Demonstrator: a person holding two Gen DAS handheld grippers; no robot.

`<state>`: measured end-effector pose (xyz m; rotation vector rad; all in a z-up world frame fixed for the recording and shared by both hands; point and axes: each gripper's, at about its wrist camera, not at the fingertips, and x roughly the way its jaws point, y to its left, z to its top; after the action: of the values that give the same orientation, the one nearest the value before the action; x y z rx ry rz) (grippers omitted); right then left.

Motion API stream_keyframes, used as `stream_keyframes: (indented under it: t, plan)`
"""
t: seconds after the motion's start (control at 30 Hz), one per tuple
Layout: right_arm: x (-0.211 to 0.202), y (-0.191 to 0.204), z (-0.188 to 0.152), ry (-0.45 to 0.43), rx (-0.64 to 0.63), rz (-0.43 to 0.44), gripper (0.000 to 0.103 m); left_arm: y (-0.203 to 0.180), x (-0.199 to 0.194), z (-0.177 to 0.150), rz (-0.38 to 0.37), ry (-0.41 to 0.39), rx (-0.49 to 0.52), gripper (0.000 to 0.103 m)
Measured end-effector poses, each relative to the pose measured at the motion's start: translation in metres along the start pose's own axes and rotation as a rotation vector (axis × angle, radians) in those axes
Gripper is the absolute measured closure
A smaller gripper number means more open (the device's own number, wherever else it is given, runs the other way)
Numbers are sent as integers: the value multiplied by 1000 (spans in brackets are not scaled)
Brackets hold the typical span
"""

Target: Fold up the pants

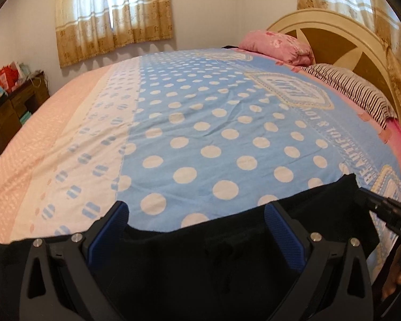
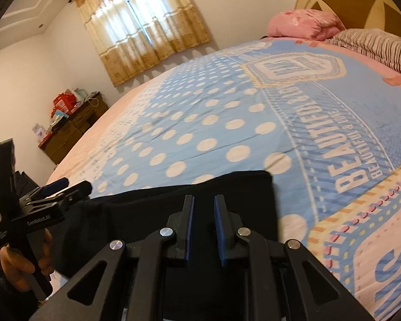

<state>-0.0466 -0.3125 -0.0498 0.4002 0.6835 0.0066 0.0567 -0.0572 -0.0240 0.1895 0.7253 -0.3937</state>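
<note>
Black pants lie flat on the near part of the bed; in the right wrist view the pants reach to a squared far right corner. My left gripper hovers over them, open wide, with only flat cloth showing in the gap. From the right wrist camera, the left gripper is at the pants' left end, held by a hand. My right gripper hangs above the right half of the pants. Its blue pads stand a narrow gap apart, and I see no cloth pinched there. The right gripper shows at the left wrist view's right edge.
The bedspread is blue with white dots and stretches far ahead. A pink pillow and a striped pillow lie against the headboard at the far right. A dark dresser with boxes stands at the left wall.
</note>
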Motion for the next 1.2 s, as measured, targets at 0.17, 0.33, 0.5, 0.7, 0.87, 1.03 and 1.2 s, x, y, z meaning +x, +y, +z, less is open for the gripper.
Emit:
stream_keyframes:
  t: [0.17, 0.33, 0.5, 0.7, 0.87, 1.03, 1.2]
  plan:
    - [-1, -4, 1, -2, 5, -4, 87, -1, 10, 2, -1, 15, -2, 0]
    - [-1, -10, -1, 5, 21, -10, 87, -6, 11, 2, -8, 11, 7, 0]
    - [-3, -12, -1, -2, 16, -17, 87, -10, 12, 3, -13, 11, 10, 0]
    - [-1, -19, 0, 4, 35, -29, 87, -11, 11, 7, -10, 1, 15, 0]
    - [-1, -19, 1, 0, 21, -32, 87, -9, 11, 8, -5, -2, 11, 0]
    - [-4, -21, 1, -4, 28, -37, 87, -9, 11, 8, -6, -6, 11, 0]
    - [-18, -18, 0, -34, 26, -41, 87, -4, 6, 6, -11, -19, -5, 0]
